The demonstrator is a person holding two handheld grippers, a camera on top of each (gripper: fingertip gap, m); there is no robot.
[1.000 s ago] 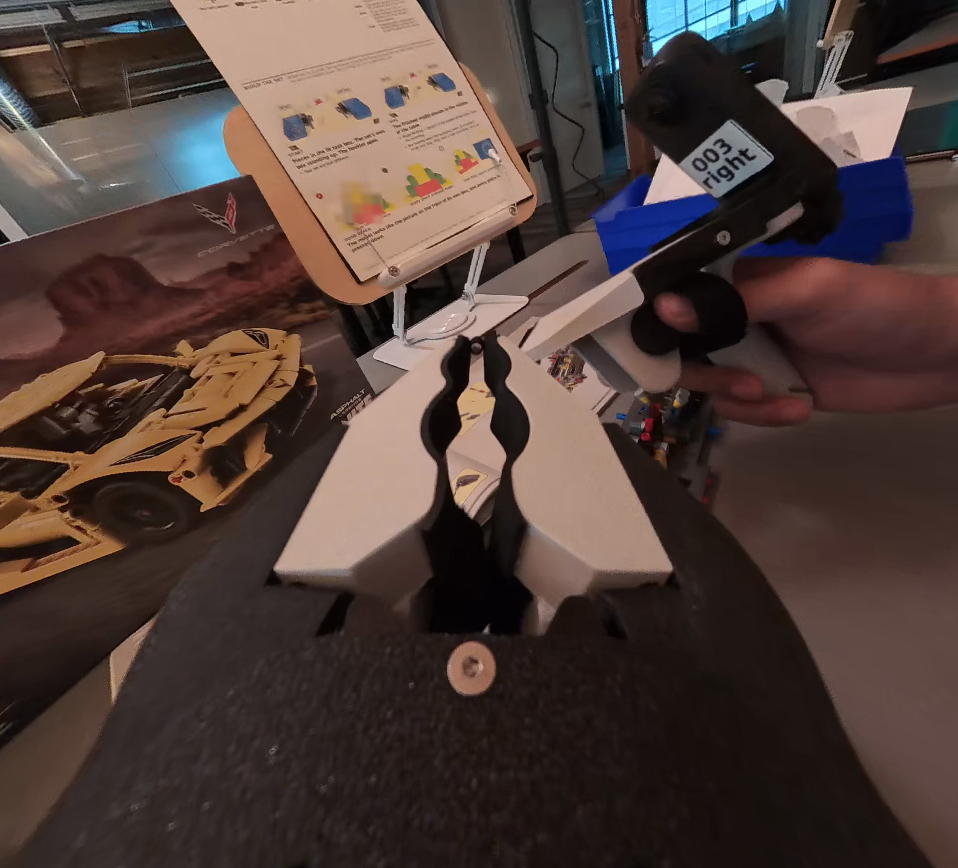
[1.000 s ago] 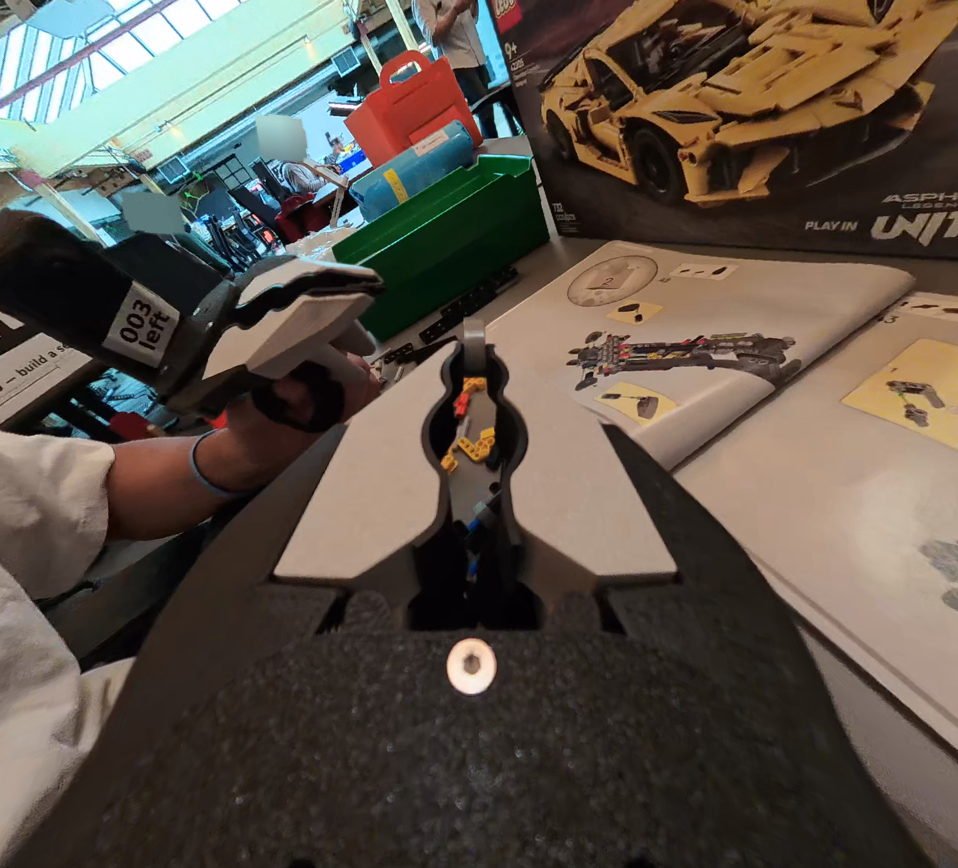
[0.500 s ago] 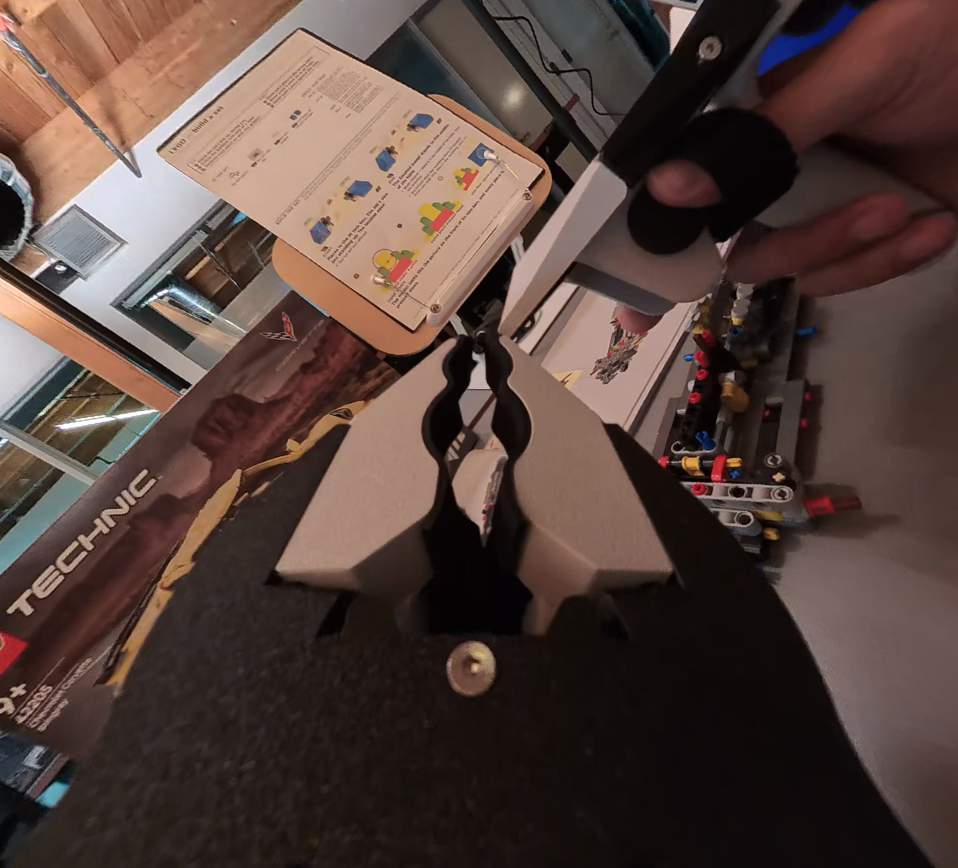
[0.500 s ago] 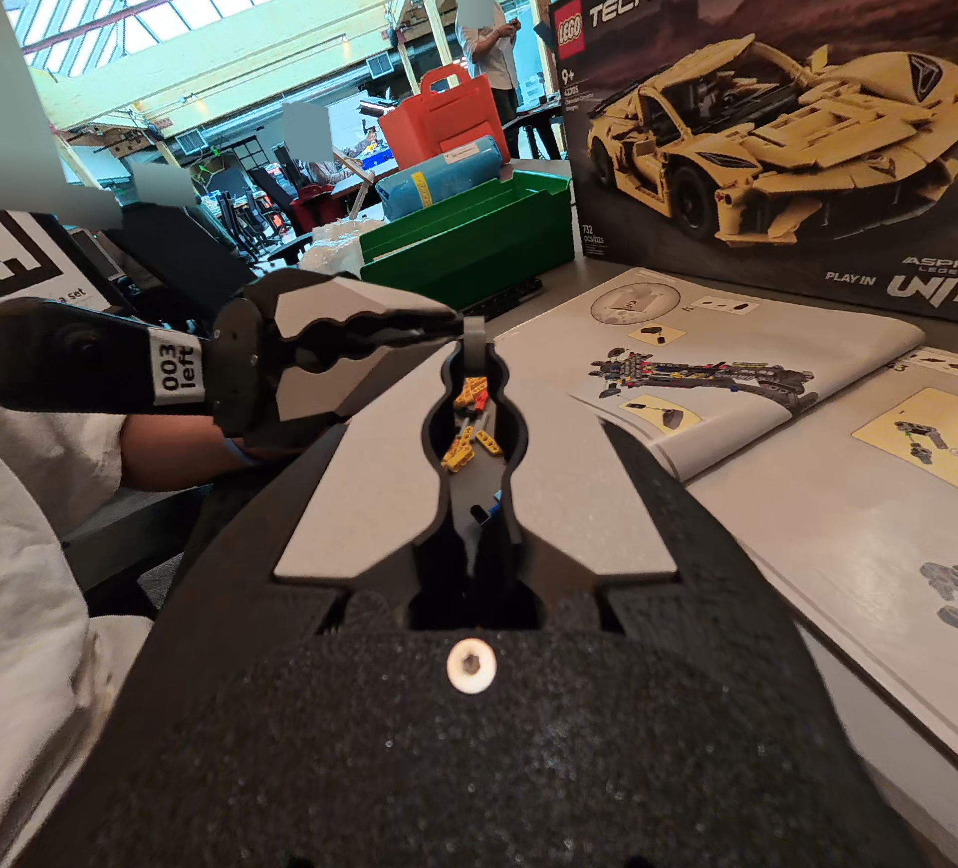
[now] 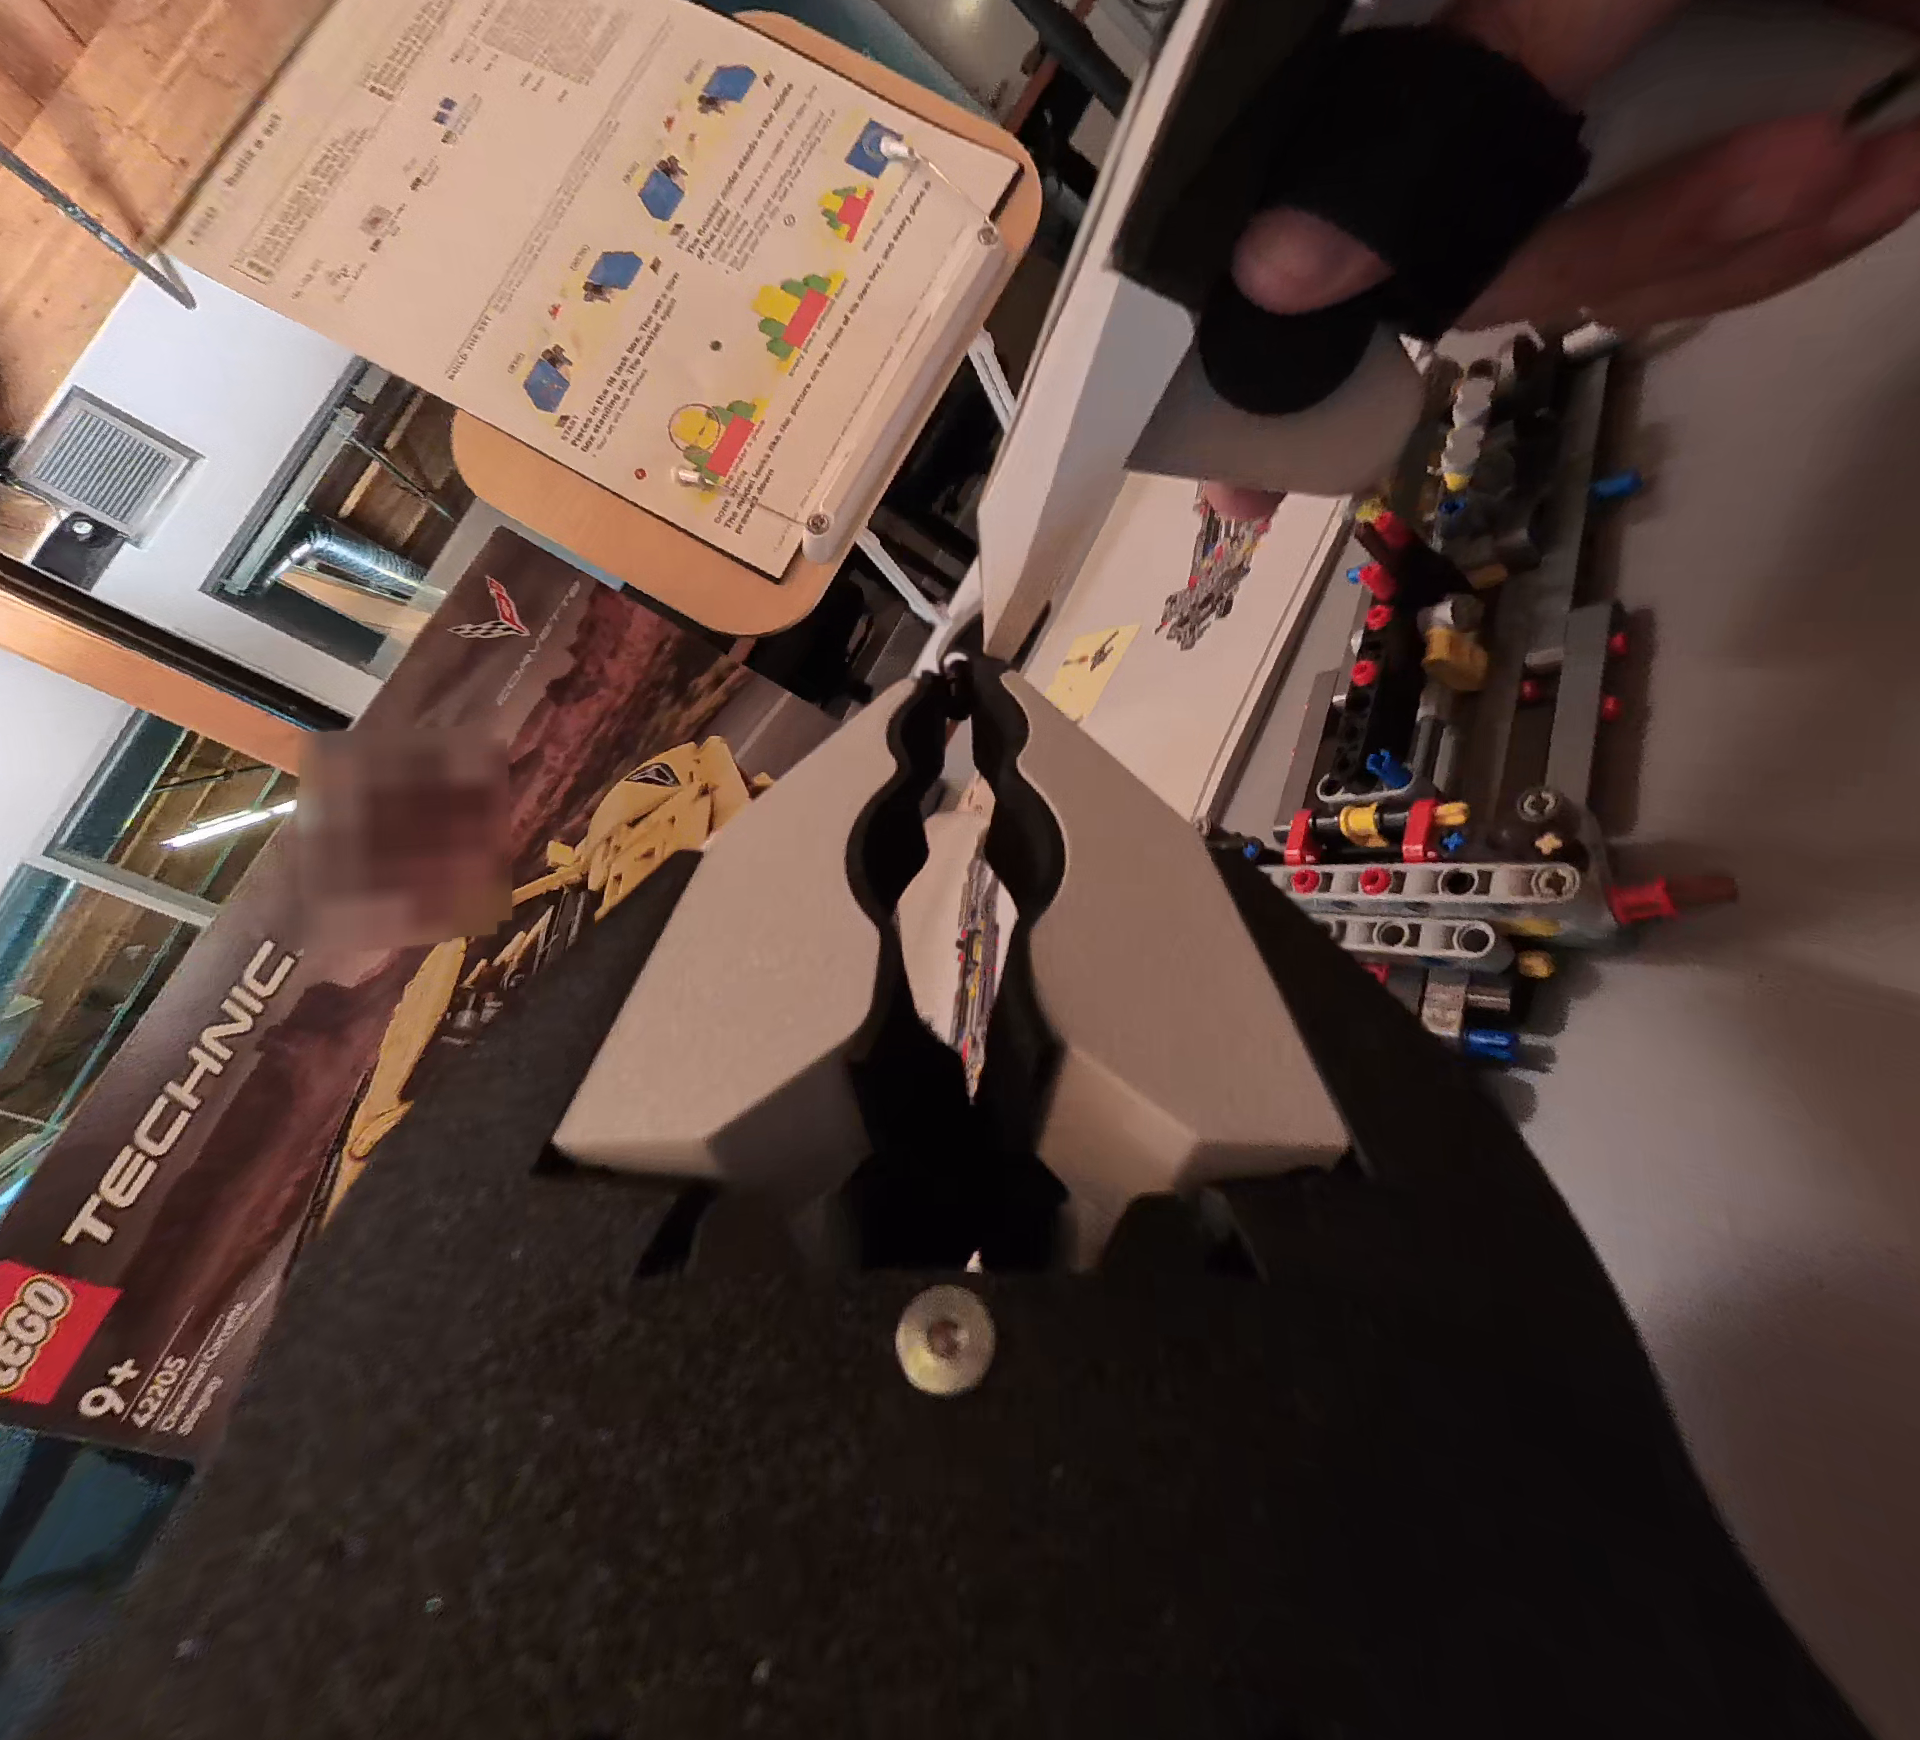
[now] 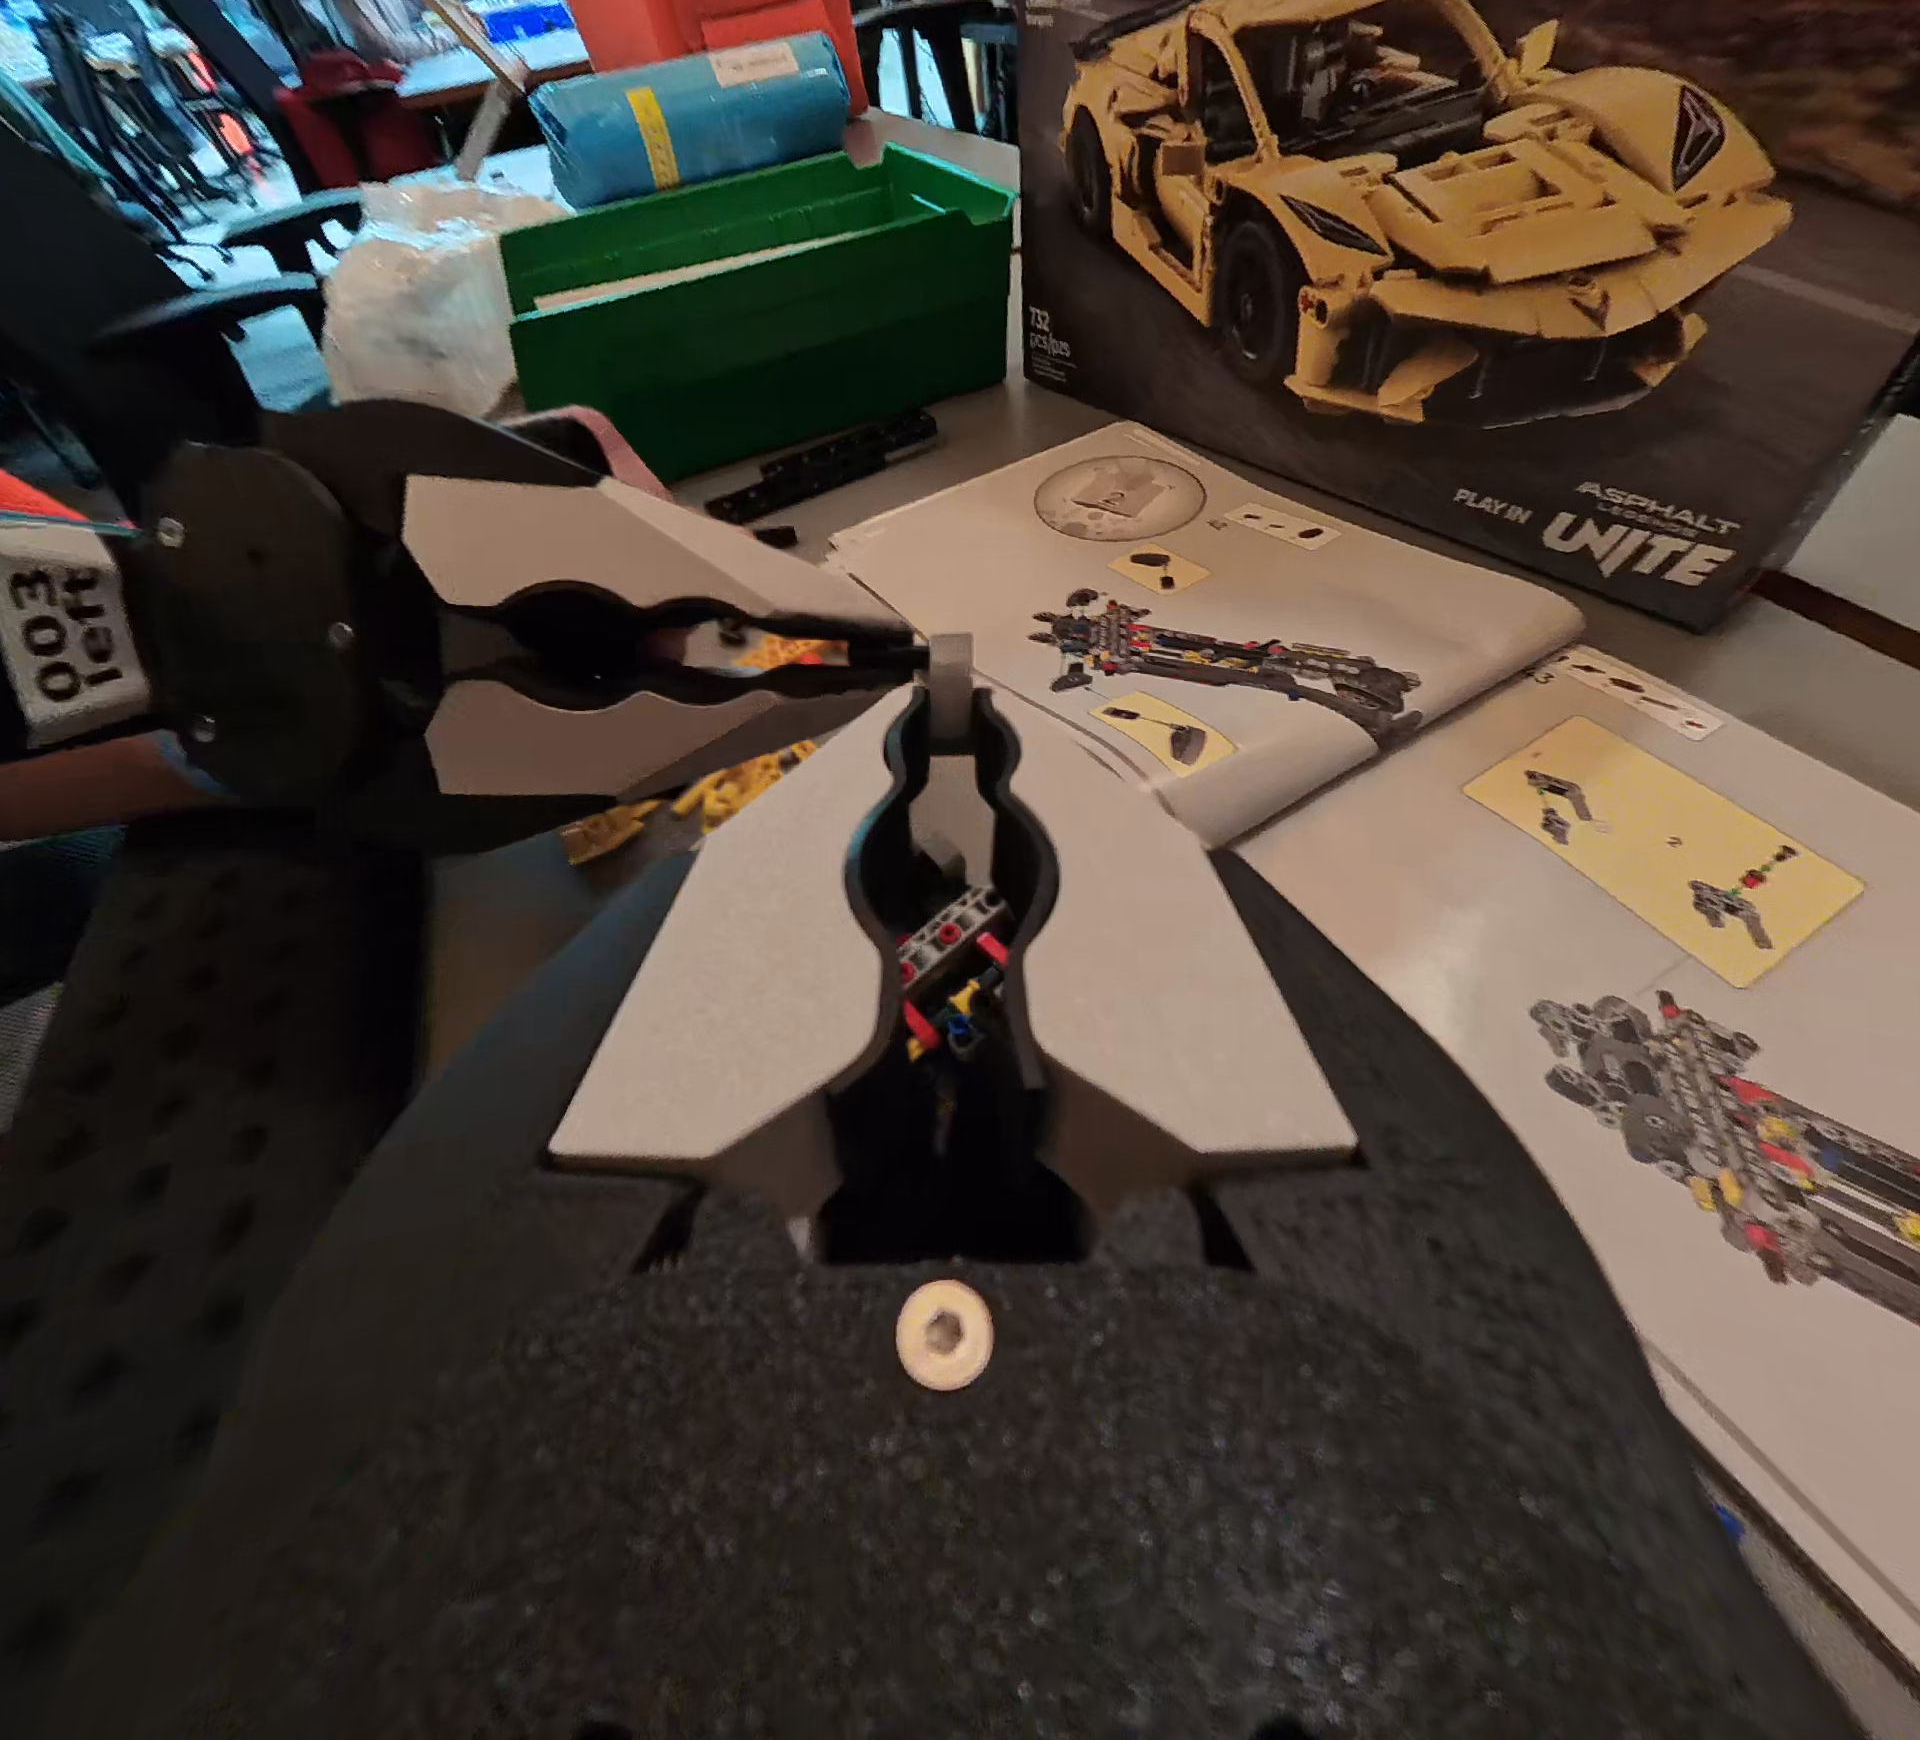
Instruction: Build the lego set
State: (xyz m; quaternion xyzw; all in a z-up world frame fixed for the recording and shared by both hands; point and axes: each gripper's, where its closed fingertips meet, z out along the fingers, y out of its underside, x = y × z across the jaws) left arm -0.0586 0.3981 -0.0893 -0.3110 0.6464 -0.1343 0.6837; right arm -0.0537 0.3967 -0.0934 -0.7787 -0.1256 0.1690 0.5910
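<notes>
The right gripper is closed on a small grey piece, pinched at the very tips so that most of it stands up above them. The left gripper comes in from the left side of the right wrist view, lying on its side, with its black tips pressed together and touching the grey piece; it seems to pinch a tiny dark part there, though the left wrist view is tilted and blurred, so what that part is cannot be told. In that view the left gripper's tips meet just under the tip of the right gripper, whose handle a hand holds at the upper right. The half-built model, a frame of grey beams with red, blue and yellow pins, lies on the grey table below and to the right of the grippers, apart from both. An open booklet lies flat beside it, and behind the booklet stands the set's box with a yellow car printed on it. Loose yellow parts lie on the table under the left gripper, with a black beam farther back in front of a green bin. A printed sheet on a stand is propped behind the box.
</notes>
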